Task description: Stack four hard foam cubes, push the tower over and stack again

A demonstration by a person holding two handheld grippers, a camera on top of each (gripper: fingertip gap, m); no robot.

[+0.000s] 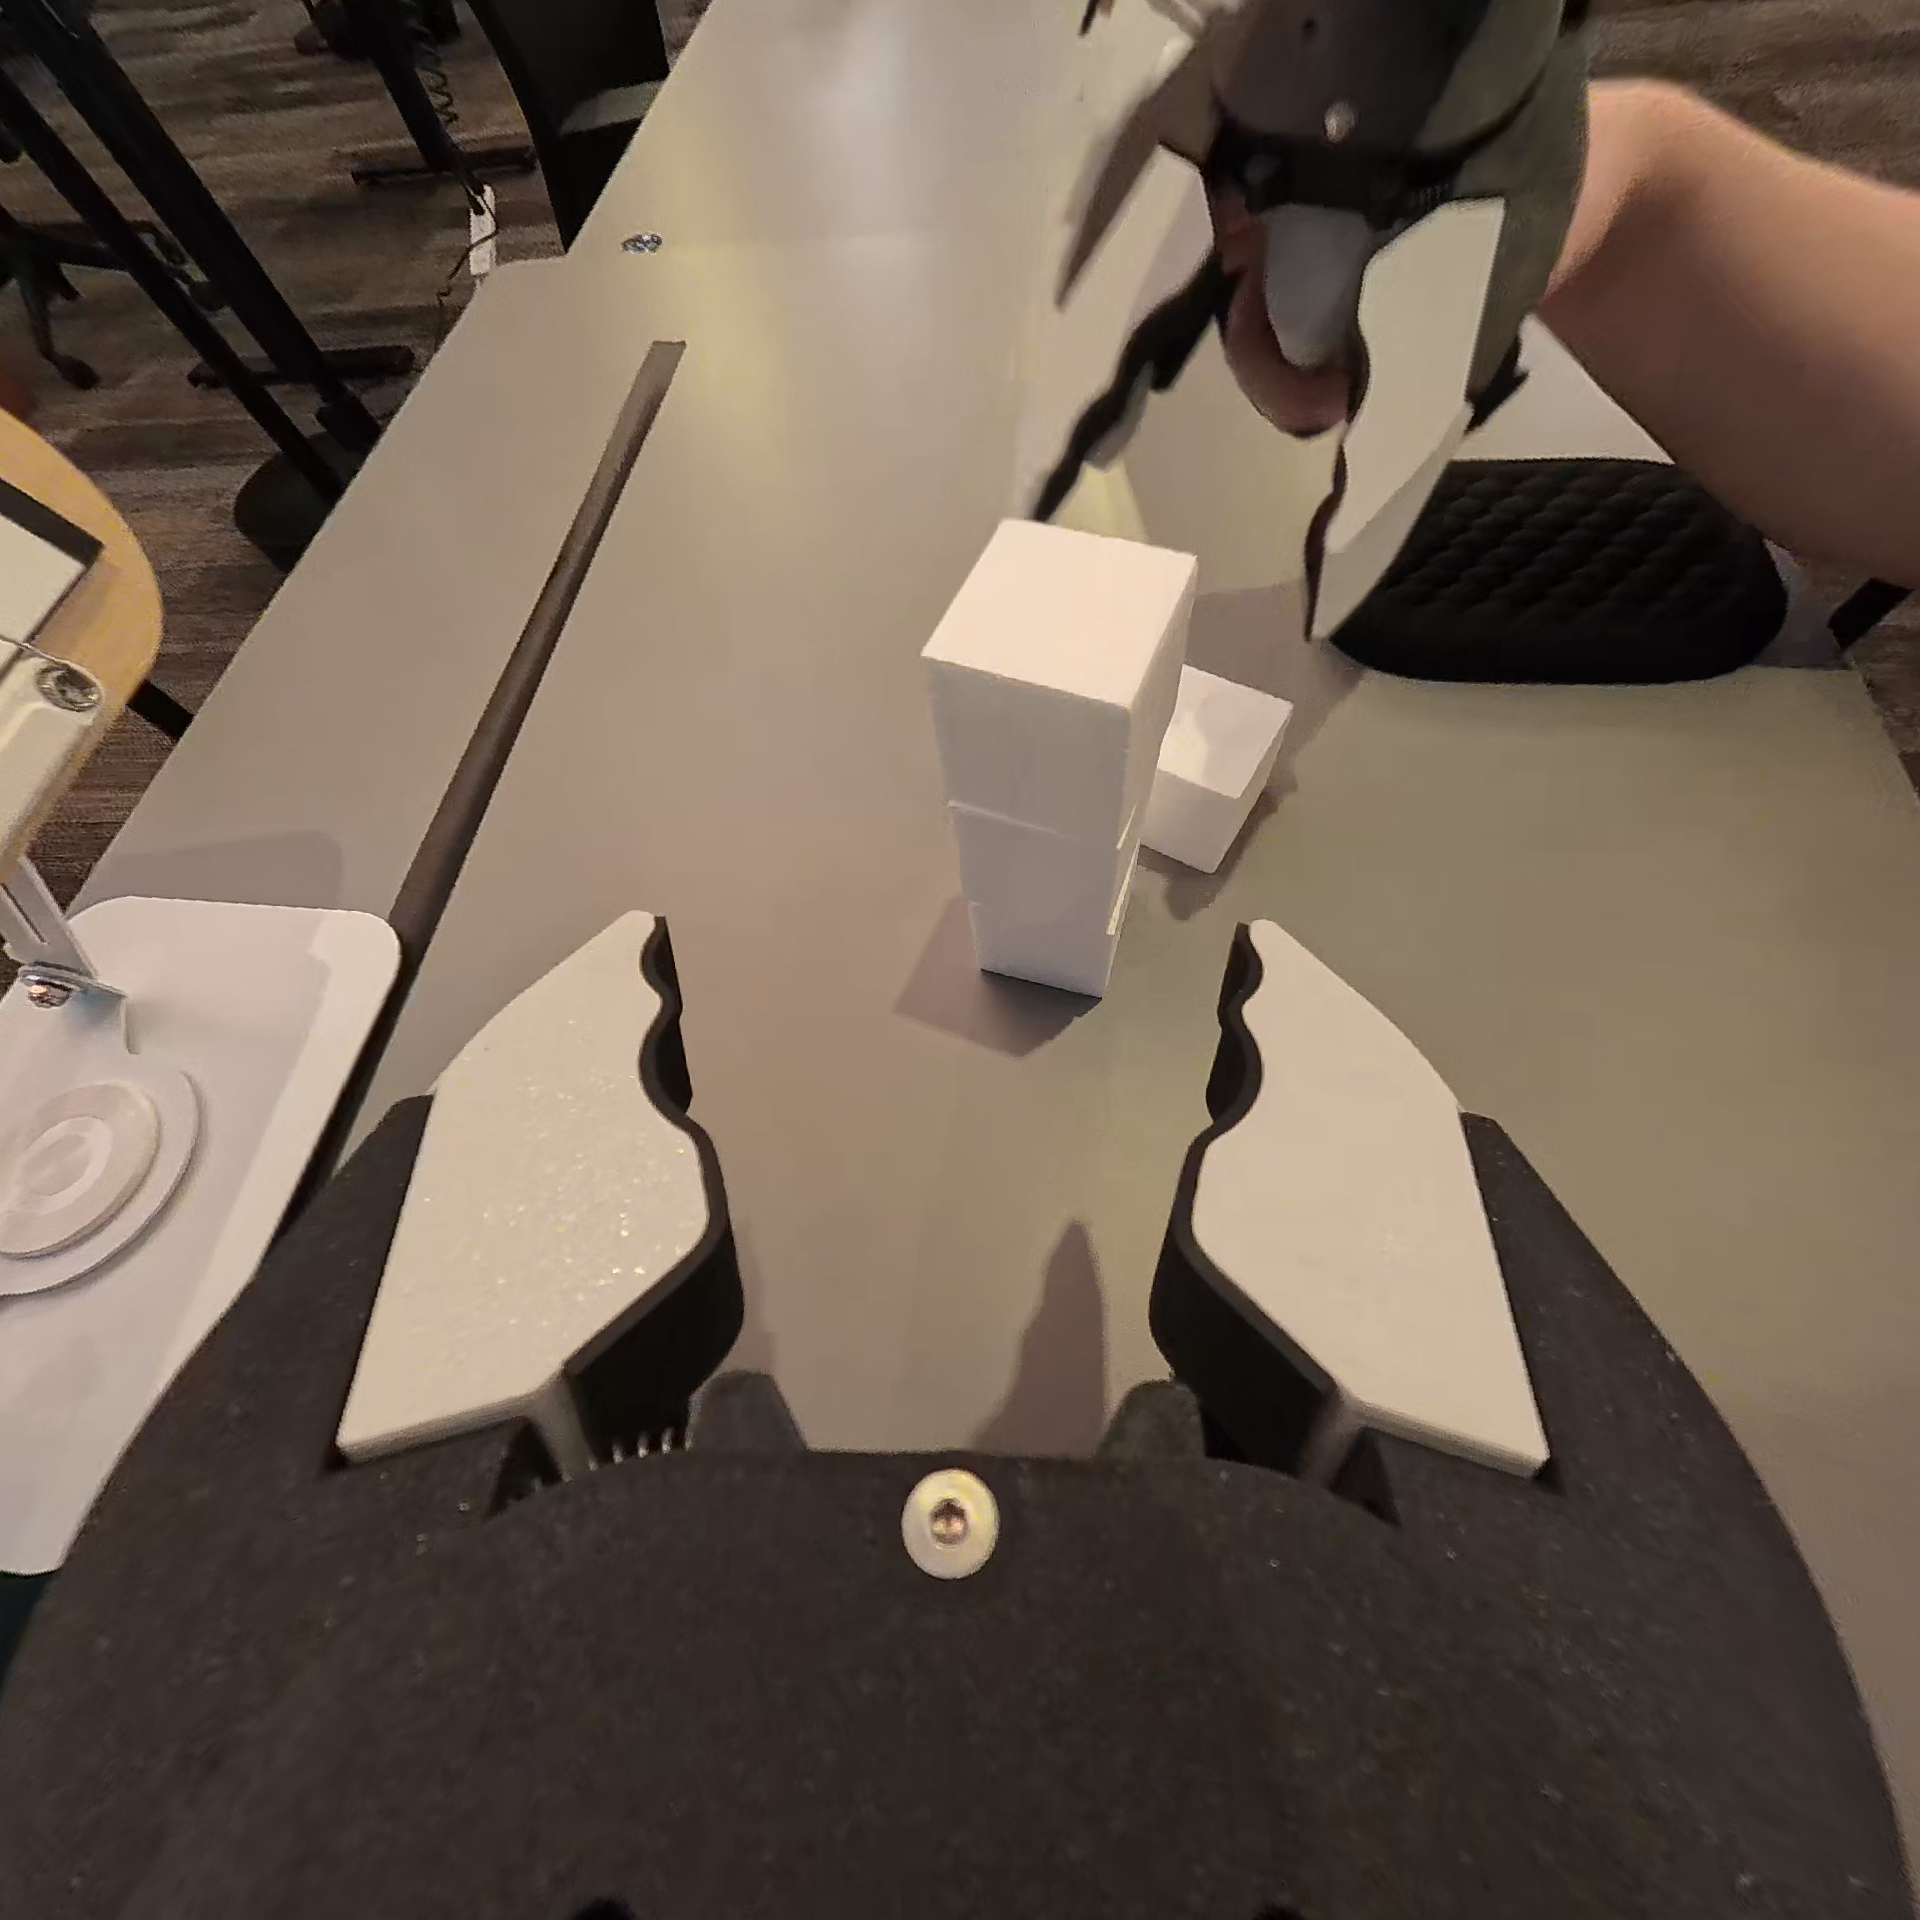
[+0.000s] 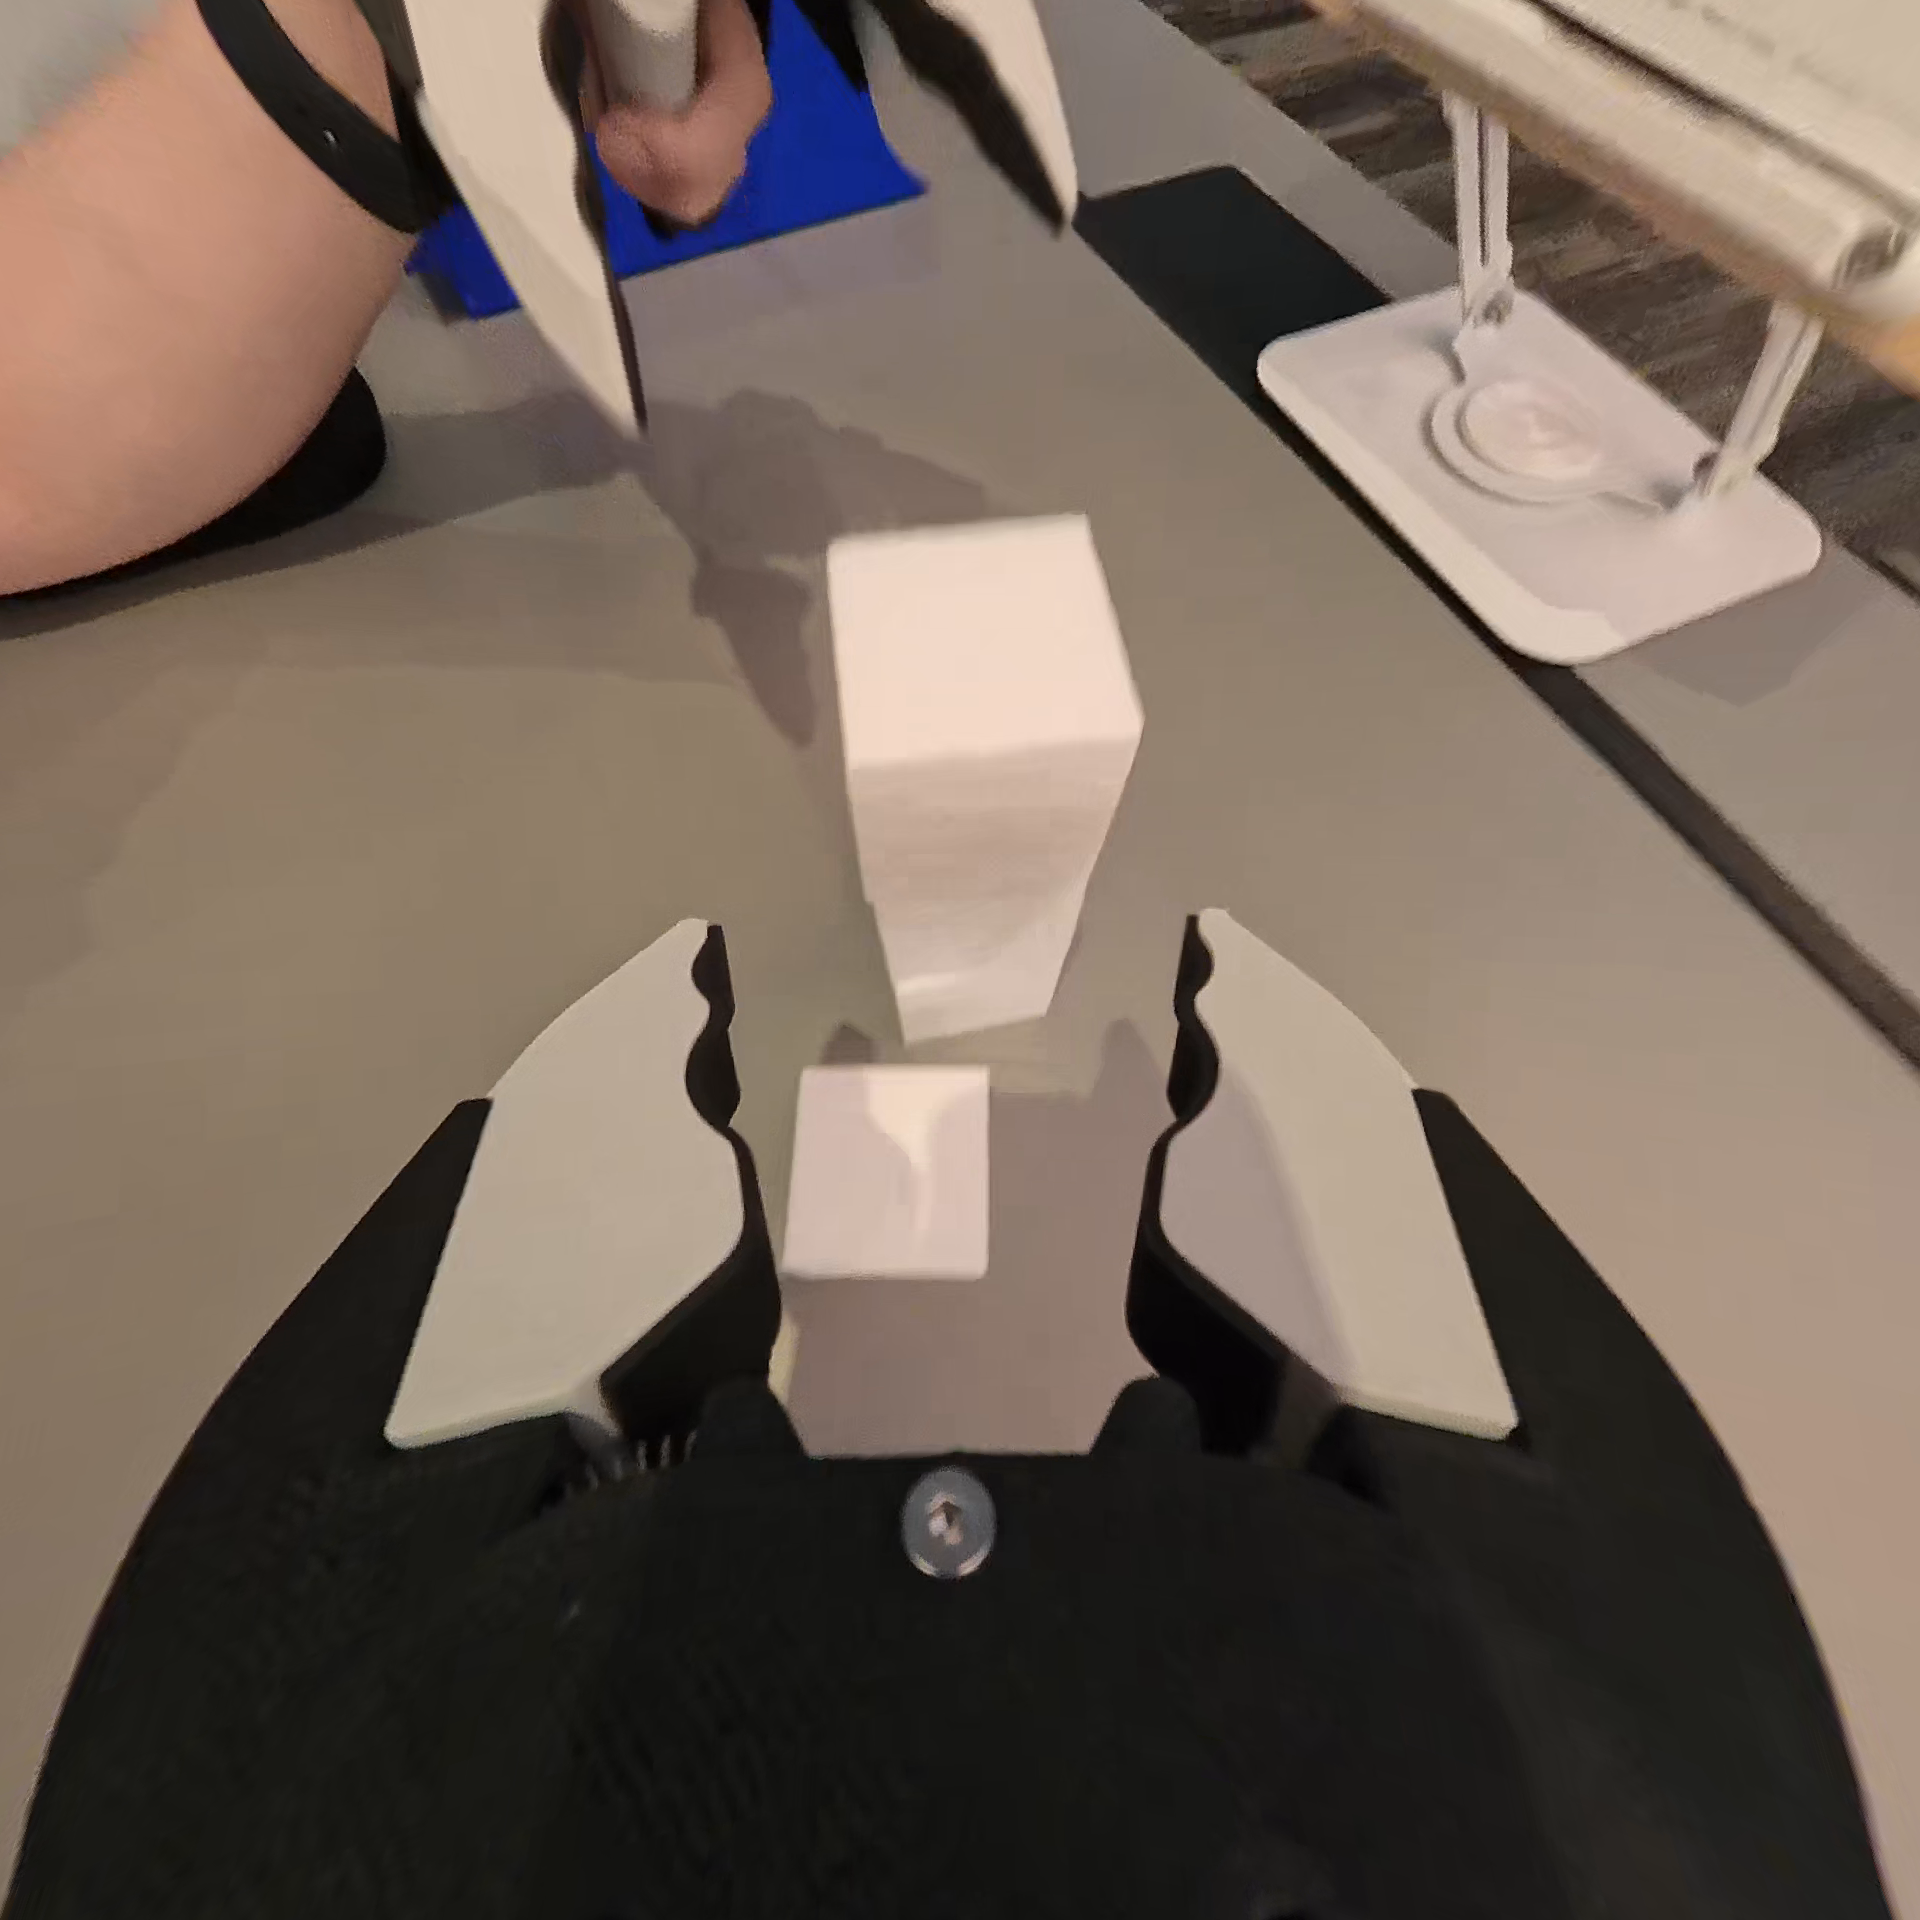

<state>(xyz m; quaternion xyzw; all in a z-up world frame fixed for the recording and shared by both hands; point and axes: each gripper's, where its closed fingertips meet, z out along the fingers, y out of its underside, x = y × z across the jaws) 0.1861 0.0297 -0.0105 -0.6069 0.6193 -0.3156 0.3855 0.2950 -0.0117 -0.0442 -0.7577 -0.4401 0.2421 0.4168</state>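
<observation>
In the right wrist view, the right gripper (image 2: 954,925) is nearest, with its two fingers spread wide apart and nothing held. A loose white cube (image 2: 886,1172) lies on the grey table (image 2: 416,831) between those fingers, closer to the left one, and it cannot be told if they touch. Just past the cube stands the tower (image 2: 977,769) of white cubes, straight up. Farther off on the left, the left gripper (image 2: 842,312) hangs above the table with its fingers apart, and a hand (image 2: 675,135) holds it. A blue thing (image 2: 831,177) lies behind it. Far on the right sits a white stand (image 2: 1538,488).

In the left wrist view, the left gripper (image 1: 951,935) is nearest, with its fingers wide apart and empty. Past it stands the tower (image 1: 1049,748), three cubes high, with the blocks a little out of line. The loose cube (image 1: 1216,769) lies just right of the tower and behind it. Farther on, the right gripper (image 1: 1184,540) hangs above the cubes, fingers apart. A black chair seat (image 1: 1558,571) shows past the table's right edge. The white stand (image 1: 208,1039) sits near on the left.
</observation>
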